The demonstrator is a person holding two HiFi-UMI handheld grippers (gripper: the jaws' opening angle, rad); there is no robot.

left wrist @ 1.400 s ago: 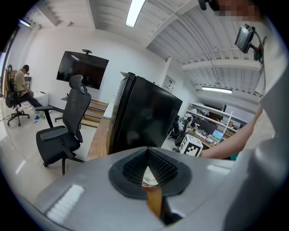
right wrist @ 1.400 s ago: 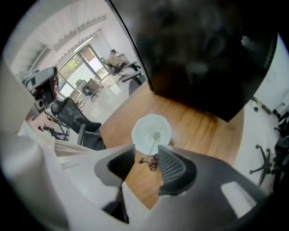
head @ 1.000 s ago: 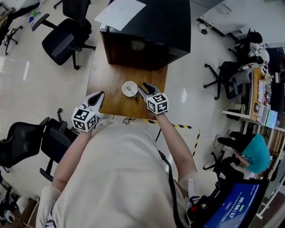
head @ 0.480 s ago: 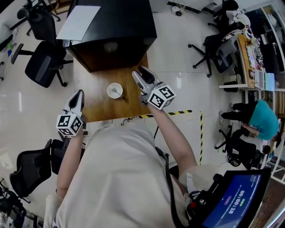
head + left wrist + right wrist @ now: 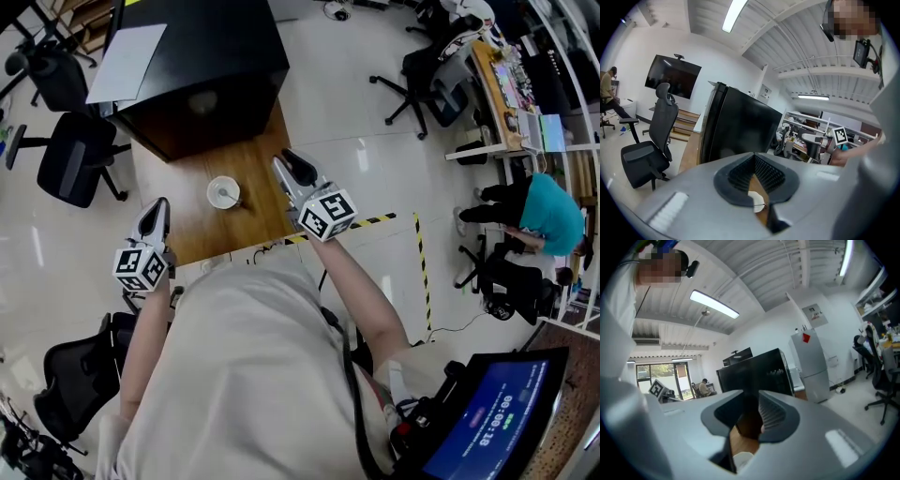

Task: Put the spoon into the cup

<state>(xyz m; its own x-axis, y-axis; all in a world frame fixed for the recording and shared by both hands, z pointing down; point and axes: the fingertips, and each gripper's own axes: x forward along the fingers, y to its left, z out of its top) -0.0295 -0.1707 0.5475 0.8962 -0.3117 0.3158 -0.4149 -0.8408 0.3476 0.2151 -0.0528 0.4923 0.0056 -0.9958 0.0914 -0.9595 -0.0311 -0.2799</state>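
On wooden worktop [image 5: 255, 217], near its middle: small round white cup [image 5: 223, 192], thin greyish spoon [image 5: 226, 196] already inside.

Change: right gripper [image 5: 292, 169] lifted up and away from cup since second ago, now well clear. Its jaws just been closing to moderate gap, nothing between ribbed dark pads.

Judgement: spoon released, task looks done.

Left gripper [image 5: 157, 211] by worktop's left edge, jaws together at tips, empty.

Behind cup: glossy black boxy cabinet [image 5: 202, 66].

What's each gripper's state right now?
Left gripper: shut, nothing held.
Right gripper: open, jaws have just been closing, nothing between them.
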